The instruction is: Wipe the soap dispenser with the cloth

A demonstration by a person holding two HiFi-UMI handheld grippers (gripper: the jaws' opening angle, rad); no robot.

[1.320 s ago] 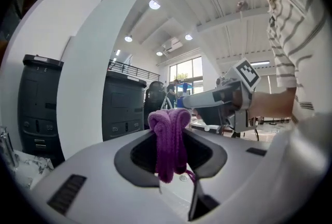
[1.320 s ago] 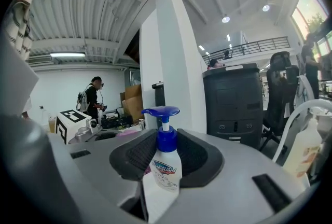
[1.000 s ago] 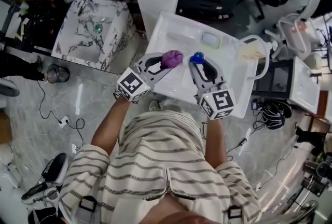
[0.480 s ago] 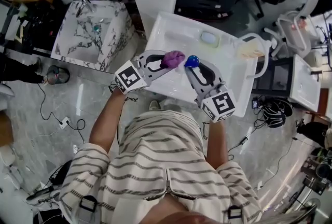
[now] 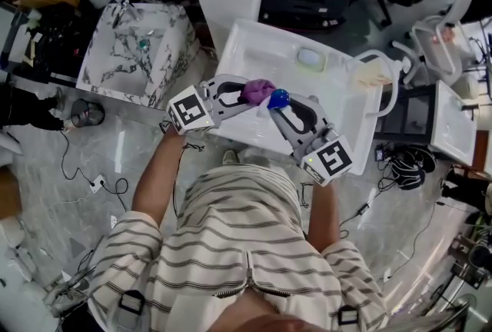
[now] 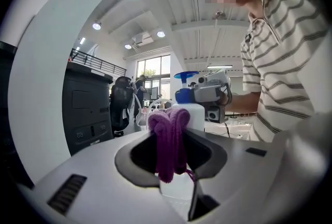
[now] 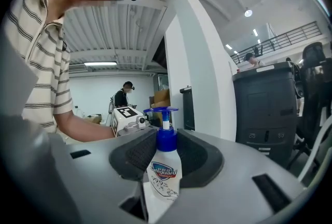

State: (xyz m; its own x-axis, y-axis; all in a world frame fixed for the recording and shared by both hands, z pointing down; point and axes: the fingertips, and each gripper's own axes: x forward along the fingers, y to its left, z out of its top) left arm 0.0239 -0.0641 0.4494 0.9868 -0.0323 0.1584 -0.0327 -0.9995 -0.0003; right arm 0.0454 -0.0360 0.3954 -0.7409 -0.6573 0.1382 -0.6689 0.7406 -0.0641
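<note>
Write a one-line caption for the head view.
Above a white sink, left gripper holds a purple cloth beside the soap dispenser gripped by right gripper.

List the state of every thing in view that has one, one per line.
left gripper, shut on the purple cloth.
purple cloth, bunched between the jaws, right beside the dispenser's top; contact can't be told.
right gripper, shut on the soap dispenser.
soap dispenser, upright in the jaws, blue pump fitted.
white basin, below both grippers.
</note>
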